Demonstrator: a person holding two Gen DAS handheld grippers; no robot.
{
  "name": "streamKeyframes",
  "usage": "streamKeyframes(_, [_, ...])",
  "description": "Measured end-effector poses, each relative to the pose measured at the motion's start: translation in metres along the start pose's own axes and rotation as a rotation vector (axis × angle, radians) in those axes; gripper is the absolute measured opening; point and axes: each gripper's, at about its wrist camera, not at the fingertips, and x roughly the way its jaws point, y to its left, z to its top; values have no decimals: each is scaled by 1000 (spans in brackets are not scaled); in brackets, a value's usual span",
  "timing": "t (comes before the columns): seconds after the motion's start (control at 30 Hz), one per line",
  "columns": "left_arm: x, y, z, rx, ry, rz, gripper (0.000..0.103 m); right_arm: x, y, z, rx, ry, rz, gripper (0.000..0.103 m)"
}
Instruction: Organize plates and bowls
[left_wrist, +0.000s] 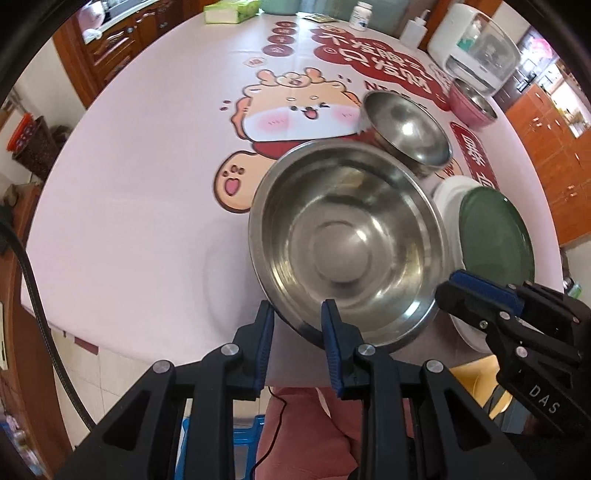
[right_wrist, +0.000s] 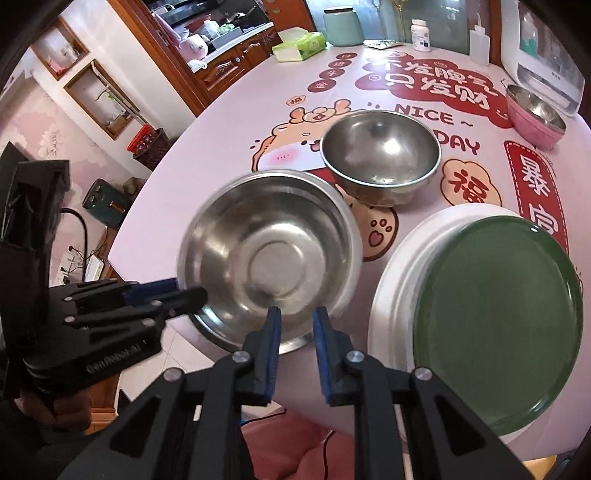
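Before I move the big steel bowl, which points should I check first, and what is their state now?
1. Rim of the big steel bowl lies between the fingers of the left hand-held gripper: ok.
2. Left grip is firm: cannot tell.
3. Right hand-held gripper touches the bowl: cannot tell.
4. Bowl is steady: not ok, blurred.
5. Smaller steel bowl stands upright: ok.
6. Green plate sits on the white plate: ok.
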Motion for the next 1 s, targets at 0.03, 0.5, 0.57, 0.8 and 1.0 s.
streamKeyframes(0.03, [2,-1,0,3,4,-5,25,0,0,0,-1,1,0,18])
streamKeyframes(0.5, [-4,4,3,23,15,23,30,-4,-4,5,35,-29,-24,18])
streamKeyframes(0.57, [-8,9,6,23,12,23,30,-7,-5,6,42,-41,-31,18])
streamKeyframes(0.8, [-29,5,25,64,-51,27,33,-25,-18,11,98,-109,-63,18])
streamKeyframes(1.0, [-45,-22,45,148,-98,6,35,-44,-35,15,167,-170,-98,18])
